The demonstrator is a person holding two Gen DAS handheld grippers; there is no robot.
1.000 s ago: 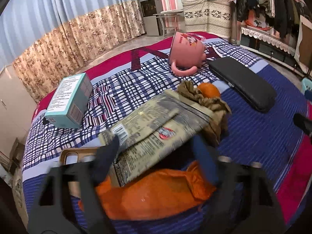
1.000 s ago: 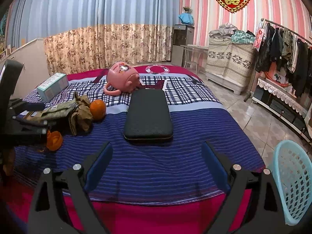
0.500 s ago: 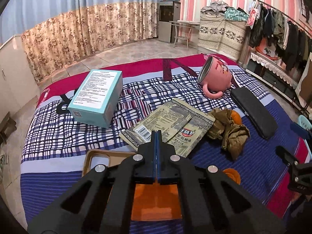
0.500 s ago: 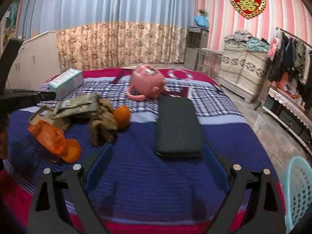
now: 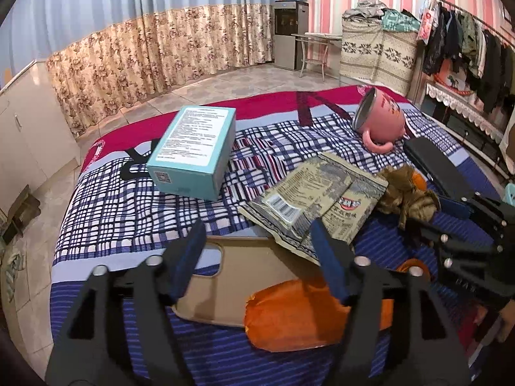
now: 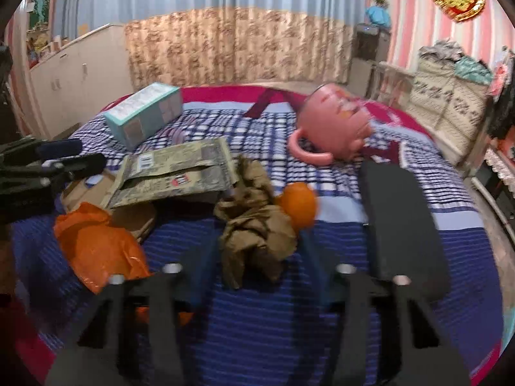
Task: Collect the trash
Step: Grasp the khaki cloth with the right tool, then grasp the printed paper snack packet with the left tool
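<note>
A bed with a plaid and striped cover carries everything. A long black case lies along its right side, a teal box toward the back, a pink mug tipped on its side. A tan tray bears an orange wrapper and a printed snack packet; crumpled brown paper touches an orange. The left gripper is spread wide above the tray, the right gripper wide around the paper
</note>
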